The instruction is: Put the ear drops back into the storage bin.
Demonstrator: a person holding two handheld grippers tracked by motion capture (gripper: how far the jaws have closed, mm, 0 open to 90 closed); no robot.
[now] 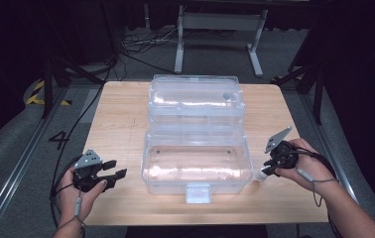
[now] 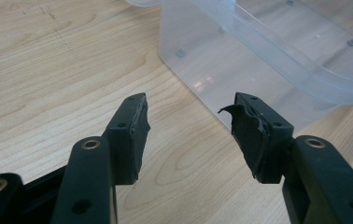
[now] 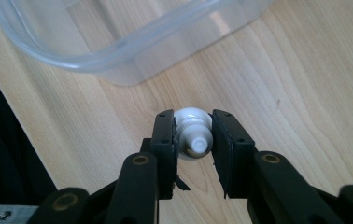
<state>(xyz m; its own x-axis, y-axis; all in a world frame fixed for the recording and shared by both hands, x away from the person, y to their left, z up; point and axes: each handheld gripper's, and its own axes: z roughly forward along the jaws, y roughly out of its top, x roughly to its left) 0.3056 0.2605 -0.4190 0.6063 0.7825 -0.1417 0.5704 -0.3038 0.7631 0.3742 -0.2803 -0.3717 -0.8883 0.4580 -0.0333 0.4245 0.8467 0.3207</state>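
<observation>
**White cap pinched, open box waiting**

My right gripper (image 3: 193,140) has its fingers (image 3: 165,140) clamped on a small white ribbed cap or tube end (image 3: 192,135), just above the worktop (image 1: 121,114) beside the right end of the clear plastic box (image 1: 151,148). To do this well, I judge I should keep the pinch square on the ribbed part, lift clear of the rim, then carry it over the open tub before letting go. That hand (image 1: 307,166) comes in from the right, gripper angled down and inward. My left gripper (image 1: 107,171) rests low near the box's left end, fingers (image 2: 130,135) apart, nothing between them.
</observation>
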